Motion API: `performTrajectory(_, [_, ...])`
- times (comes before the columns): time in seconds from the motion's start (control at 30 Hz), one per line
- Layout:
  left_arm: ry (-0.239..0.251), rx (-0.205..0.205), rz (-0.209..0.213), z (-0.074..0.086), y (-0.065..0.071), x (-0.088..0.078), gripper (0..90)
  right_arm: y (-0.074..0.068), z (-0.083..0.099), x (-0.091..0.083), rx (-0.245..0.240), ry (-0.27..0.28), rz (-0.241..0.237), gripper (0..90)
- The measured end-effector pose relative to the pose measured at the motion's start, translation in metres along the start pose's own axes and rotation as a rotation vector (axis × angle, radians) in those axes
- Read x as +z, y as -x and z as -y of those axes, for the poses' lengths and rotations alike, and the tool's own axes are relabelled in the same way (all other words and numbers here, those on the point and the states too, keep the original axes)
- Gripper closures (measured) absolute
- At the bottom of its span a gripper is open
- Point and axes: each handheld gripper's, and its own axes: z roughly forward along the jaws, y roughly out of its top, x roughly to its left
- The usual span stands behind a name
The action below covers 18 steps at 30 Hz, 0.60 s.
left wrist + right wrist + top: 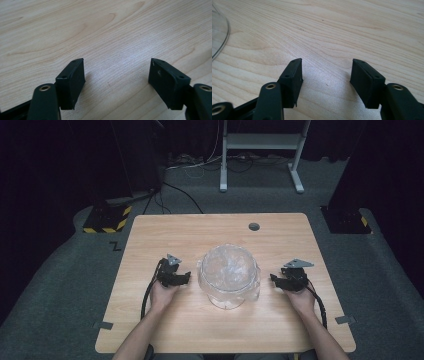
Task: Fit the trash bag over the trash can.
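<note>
left claw point(186, 277) sits low over the pale wooden surface point(165, 232), just left of the bowl, its jaws spread wide with only bare wood grain between them in the left gripper view point(116, 75); a clear glass bowl point(229, 275), holding crumpled transparent film, stands at the middle of the surface between the two claws; right claw point(273, 279) rests just right of the bowl, jaws likewise spread apart and pinching nothing point(325, 72), the bowl's curved glass edge point(219, 35) at the left of the right gripper view; a small grey round cap point(254, 226) lies near the far edge.
</note>
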Motion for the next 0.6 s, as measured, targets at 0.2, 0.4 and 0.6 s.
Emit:
performTrajectory(0.2, [0.025, -0.016, 0.0, 0.0042, -0.0012, 0.0001, 25.3, -0.0016, 0.0021, -0.0022, 0.002, -0.004, 0.0, 37.5])
performTrajectory(0.4, [0.024, -0.021, -0.001, 0.0043, -0.001, 0.0001, 25.2, -0.0017, 0.0024, -0.0025, 0.001, -0.004, -0.001, 36.7])
performTrajectory(0.6, [0.024, -0.02, -0.001, 0.0043, -0.0013, -0.0001, 25.0, -0.0017, 0.0024, -0.0025, -0.001, -0.005, -0.003, 36.1])
